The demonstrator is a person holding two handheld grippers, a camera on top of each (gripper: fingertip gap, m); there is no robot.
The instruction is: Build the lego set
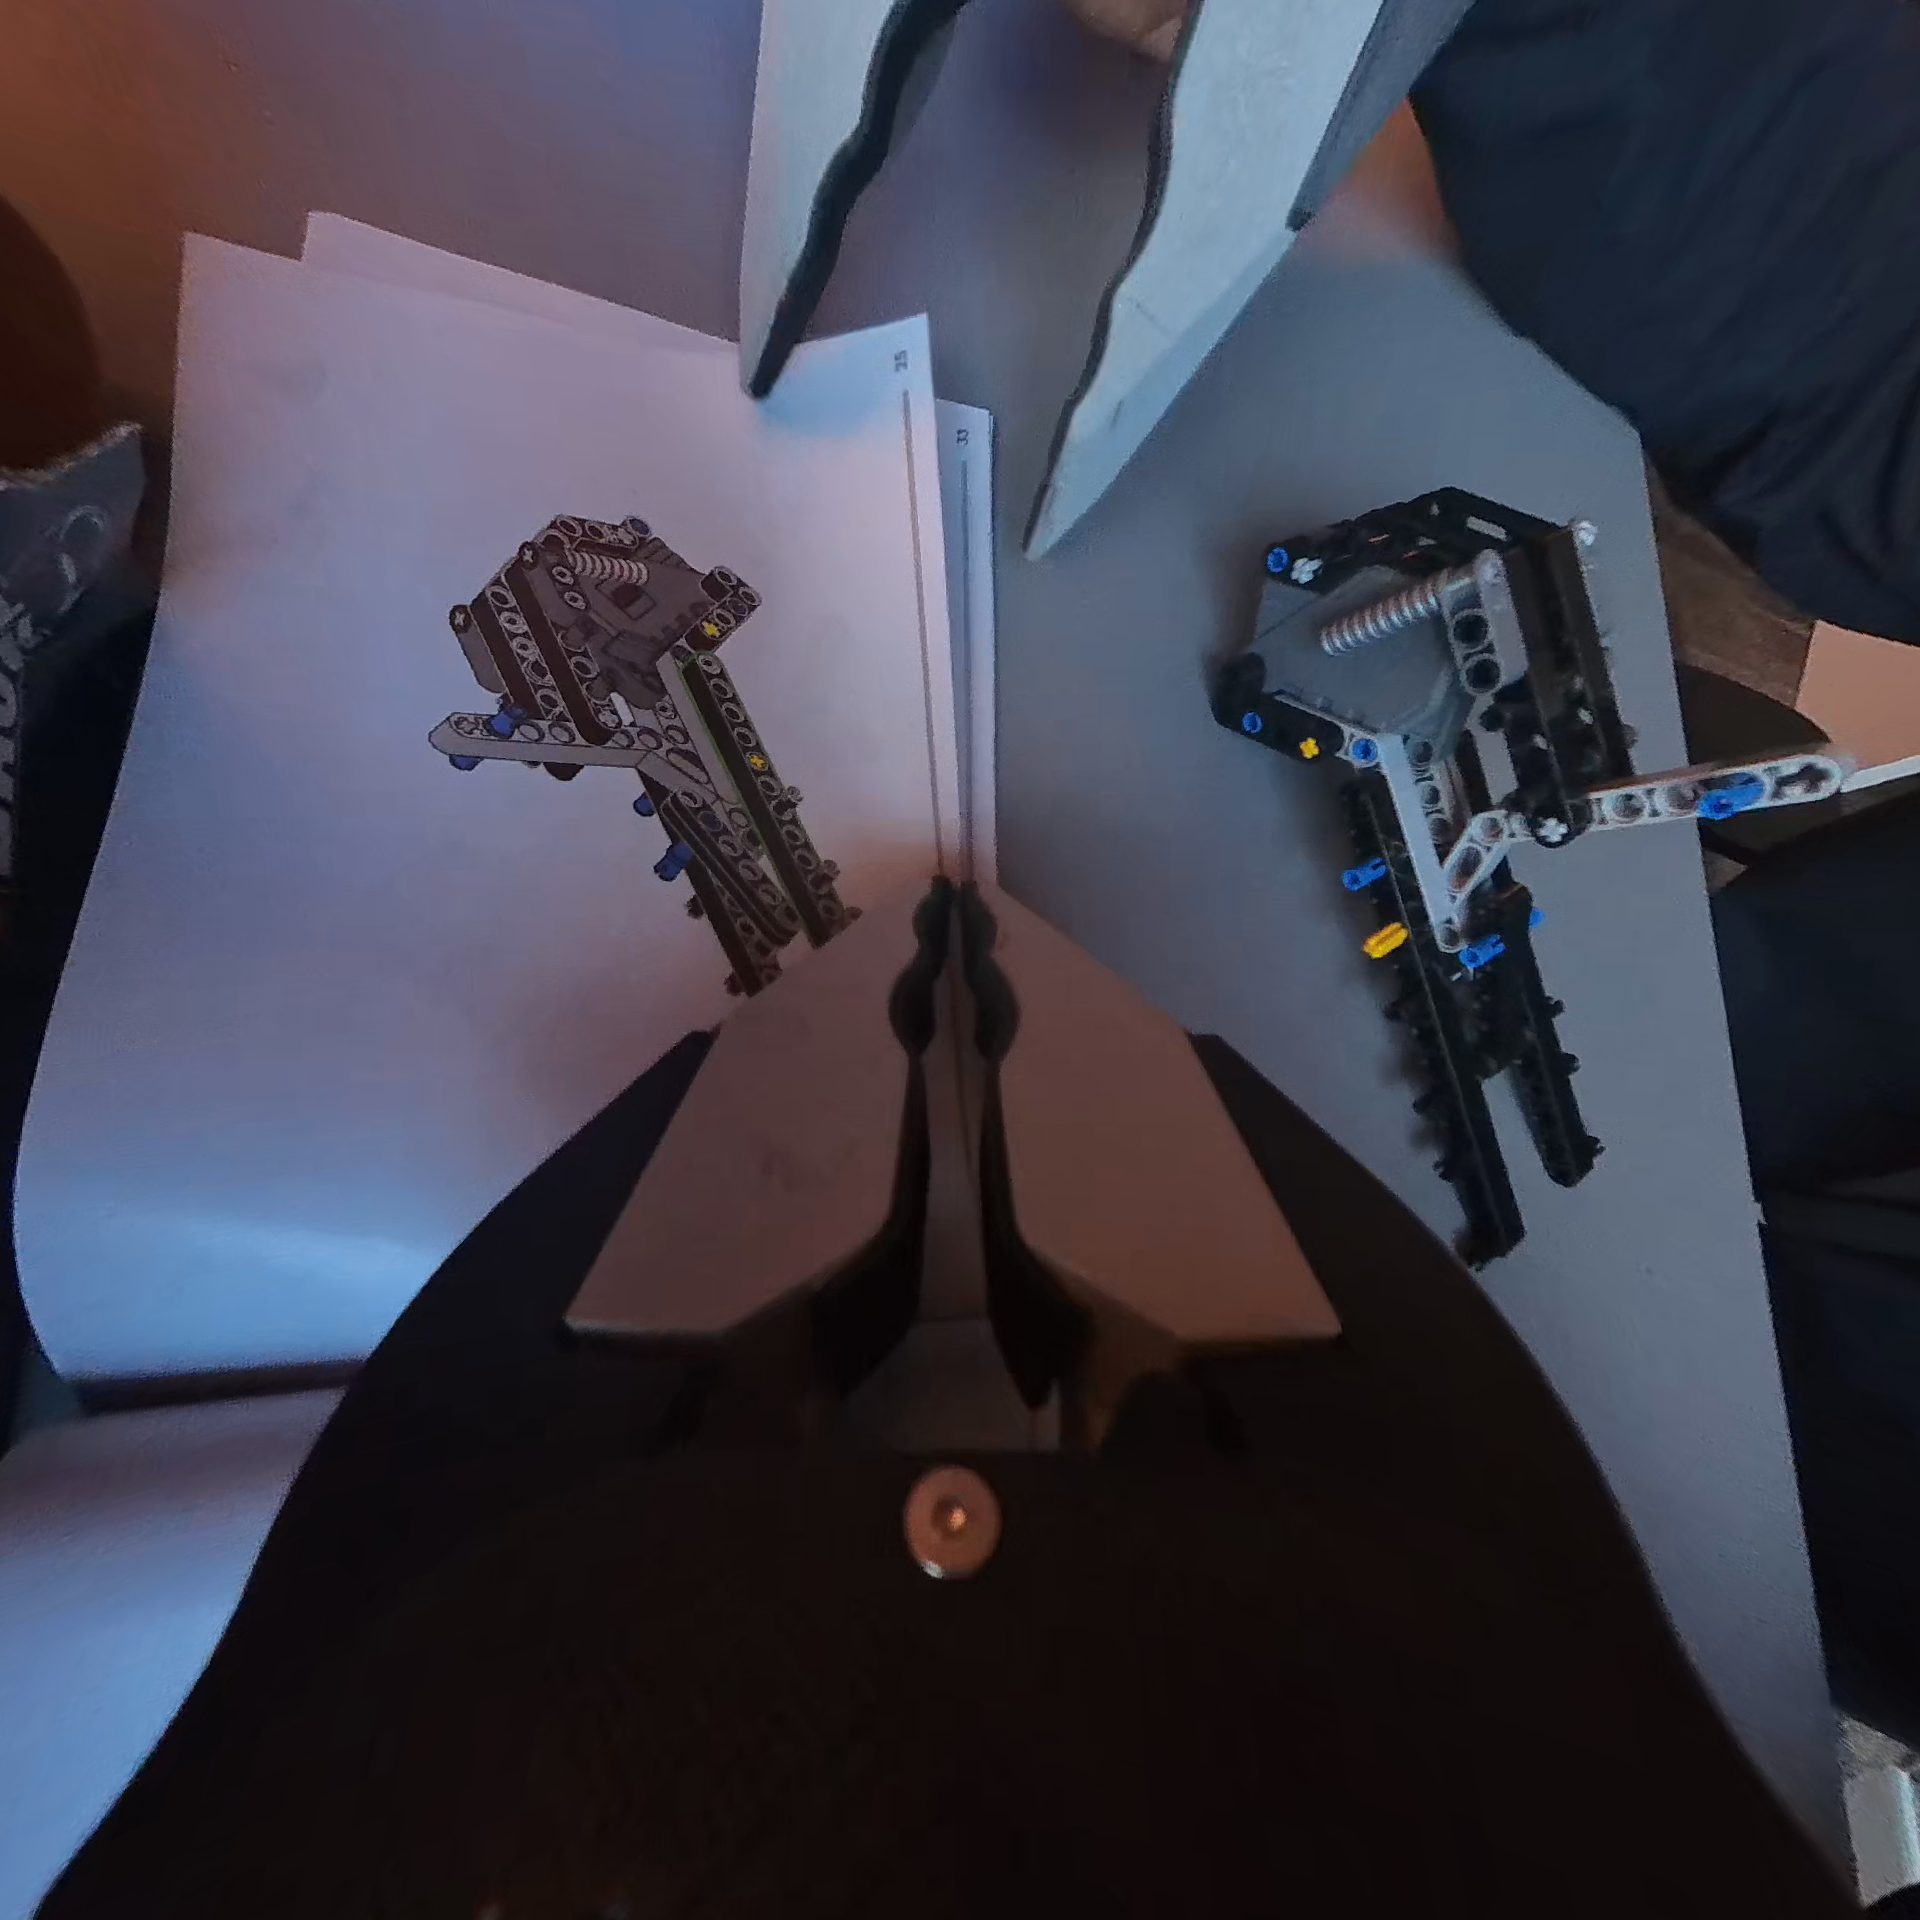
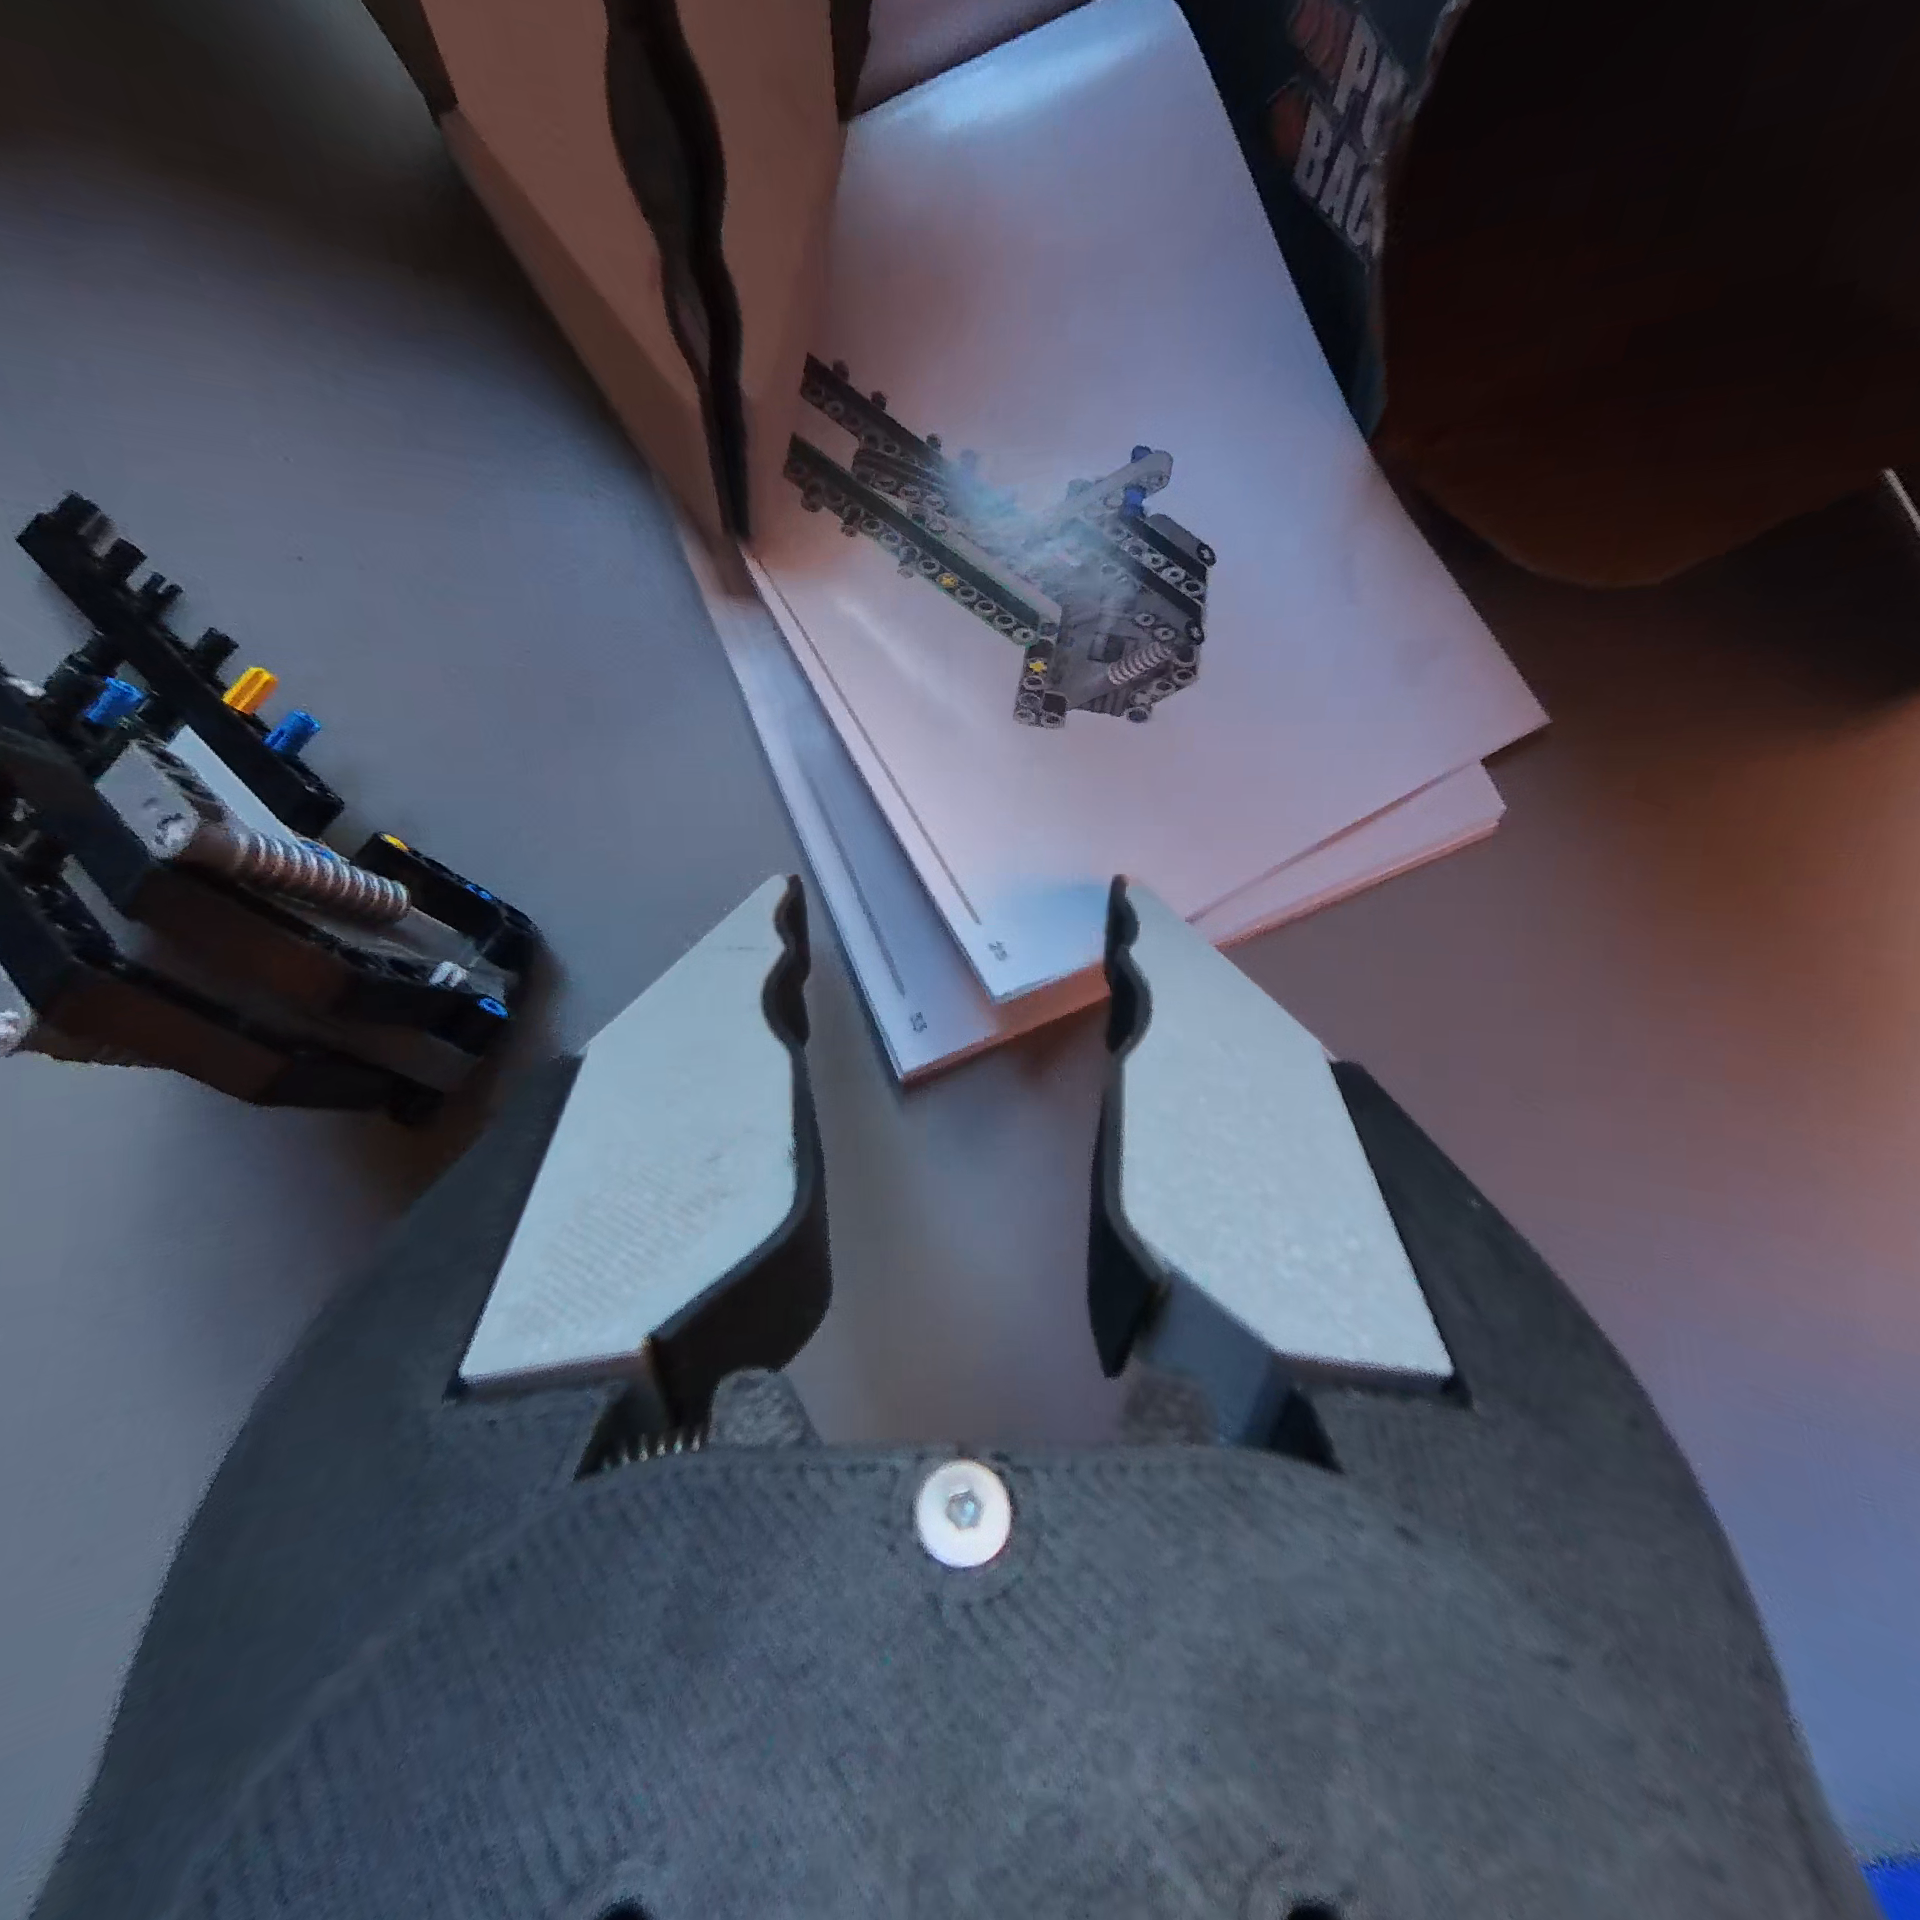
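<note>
The partly built black and grey lego model (image 1: pixel 1455 779) lies on the grey table (image 1: pixel 1143 883), to the right of the open instruction booklet (image 1: pixel 416 987). My left gripper (image 1: pixel 951 894) is shut, its pads pinched on the right edge of the booklet's top page, midway along it. It shows at the top of the right wrist view (image 2: pixel 727 509). My right gripper (image 2: pixel 951 904) is open and empty just above the near corner of the pages (image 2: pixel 997 977). It hangs over the booklet's top edge in the left wrist view (image 1: pixel 899 468). The model (image 2: pixel 208 883) lies to its left.
A dark printed box (image 2: pixel 1330 156) and a brown rounded object (image 2: pixel 1610 312) stand beyond the booklet. A person's dark sleeve (image 1: pixel 1714 260) is at the upper right. The table's edge (image 1: pixel 1704 831) runs just past the model. About 9 centimetres separates my left fingertips from my right.
</note>
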